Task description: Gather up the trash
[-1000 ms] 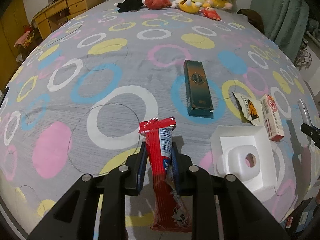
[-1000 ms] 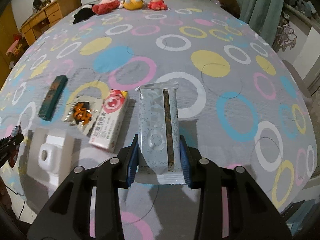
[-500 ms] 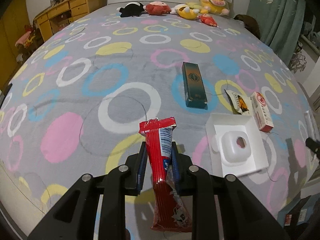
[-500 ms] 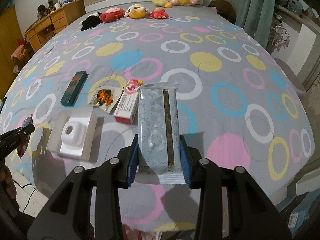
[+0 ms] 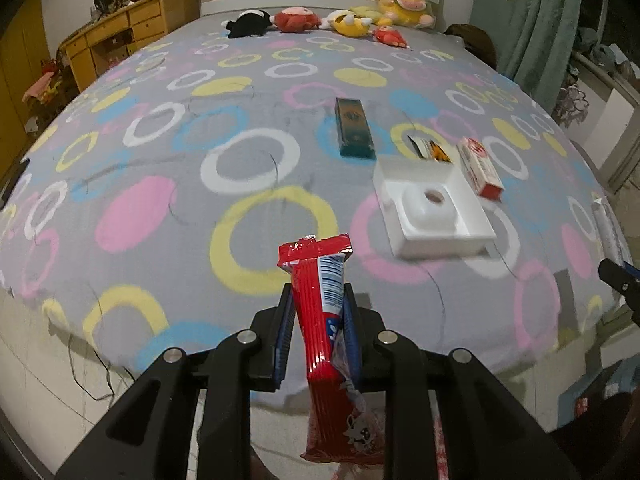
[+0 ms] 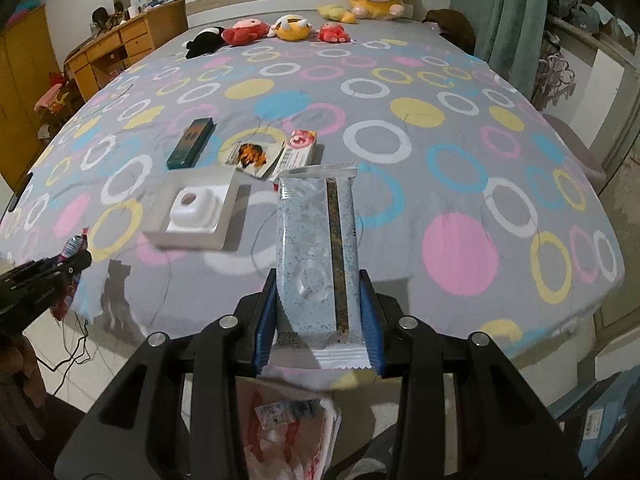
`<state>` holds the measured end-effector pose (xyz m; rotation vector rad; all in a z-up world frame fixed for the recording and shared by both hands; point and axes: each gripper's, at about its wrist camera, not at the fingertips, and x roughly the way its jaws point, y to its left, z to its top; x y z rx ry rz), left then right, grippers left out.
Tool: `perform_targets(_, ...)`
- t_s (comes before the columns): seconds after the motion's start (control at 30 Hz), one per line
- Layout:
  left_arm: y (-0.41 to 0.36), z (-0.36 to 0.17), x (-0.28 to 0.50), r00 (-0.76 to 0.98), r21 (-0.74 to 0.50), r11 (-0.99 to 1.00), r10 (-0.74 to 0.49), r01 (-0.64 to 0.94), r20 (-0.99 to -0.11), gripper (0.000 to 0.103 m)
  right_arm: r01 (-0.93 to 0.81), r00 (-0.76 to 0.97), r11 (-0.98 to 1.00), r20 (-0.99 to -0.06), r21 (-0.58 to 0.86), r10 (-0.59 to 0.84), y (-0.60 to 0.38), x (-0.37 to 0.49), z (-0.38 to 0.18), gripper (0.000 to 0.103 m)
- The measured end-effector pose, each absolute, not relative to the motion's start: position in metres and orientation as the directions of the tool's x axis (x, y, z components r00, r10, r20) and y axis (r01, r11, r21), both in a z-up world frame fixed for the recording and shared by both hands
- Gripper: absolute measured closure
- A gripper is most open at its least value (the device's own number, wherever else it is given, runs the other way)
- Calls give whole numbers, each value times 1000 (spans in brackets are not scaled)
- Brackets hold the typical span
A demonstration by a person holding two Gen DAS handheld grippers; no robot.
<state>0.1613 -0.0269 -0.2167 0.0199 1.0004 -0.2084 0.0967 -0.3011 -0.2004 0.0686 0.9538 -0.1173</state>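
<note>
Bedroom scene; a wide bed (image 6: 460,128) under a grey cover printed with coloured rings carries the remaining litter, with plush toys (image 6: 288,28) lined at the headboard. The left tool (image 5: 316,344) is clenched on a red snack wrapper (image 5: 324,320); the right tool (image 6: 318,312) grips a pale speckled wrapper (image 6: 316,256) by its sides; both hang off the foot of the bed. A white plastic bag with red print (image 6: 288,432) lies open on the floor below the right tool, with crumpled packets already inside. To do the drop well, each tool should probably be brought squarely over the bag's mouth before letting go, since light wrappers may flutter aside. On the bed, a white foam tray (image 6: 192,208) appears empty; a dark green box (image 6: 190,142), an orange-printed packet (image 6: 250,156) and a red-and-white carton (image 6: 298,150) lie just beyond it, uncollected.
</note>
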Motion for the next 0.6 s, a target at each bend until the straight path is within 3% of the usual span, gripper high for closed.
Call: perform_targets(0.6, -35, -225, 85, 541, -46, 943, -229, 330, -809, 80, 146, 597, 989, -799, 28, -65, -278, 13, -198, 66)
